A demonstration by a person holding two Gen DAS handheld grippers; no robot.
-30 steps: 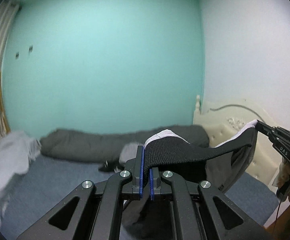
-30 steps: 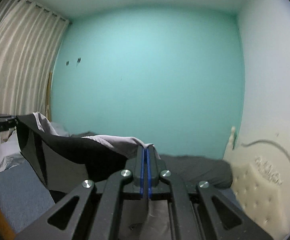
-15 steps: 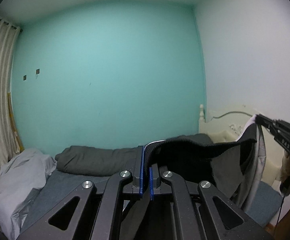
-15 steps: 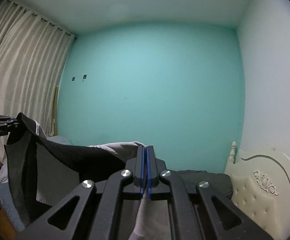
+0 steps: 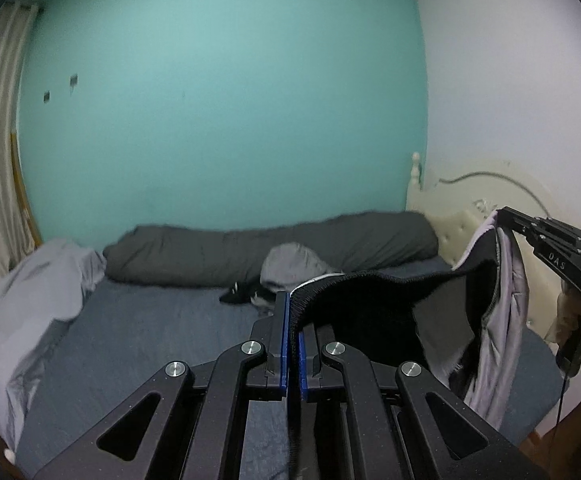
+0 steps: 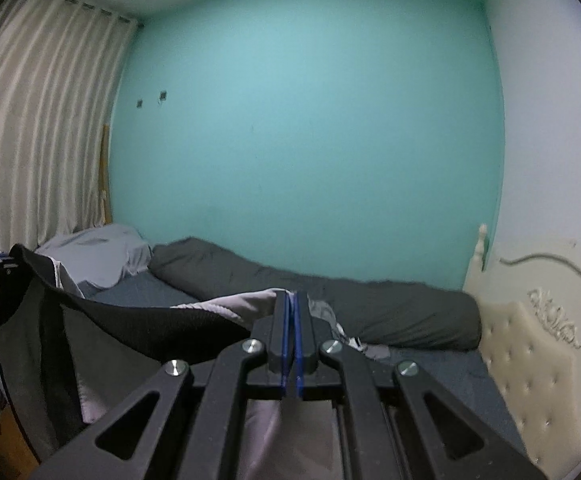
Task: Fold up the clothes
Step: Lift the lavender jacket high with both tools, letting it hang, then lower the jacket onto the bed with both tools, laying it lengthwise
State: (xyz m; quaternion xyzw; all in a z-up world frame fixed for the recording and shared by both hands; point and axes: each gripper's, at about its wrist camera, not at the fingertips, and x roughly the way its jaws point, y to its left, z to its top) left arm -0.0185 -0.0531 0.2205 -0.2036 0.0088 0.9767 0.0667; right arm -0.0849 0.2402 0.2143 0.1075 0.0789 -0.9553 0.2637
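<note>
While the left gripper point(image 5: 292, 320) clamps the black garment point(image 5: 378, 300) at lower centre, the right gripper point(image 6: 292, 320) clamps its opposite edge above the bed point(image 5: 150, 328).

The garment point(image 5: 390, 304) is hanging below my view, so its lower part is cut off. My right gripper point(image 6: 292, 308) is hiding its pinched edge.
</note>
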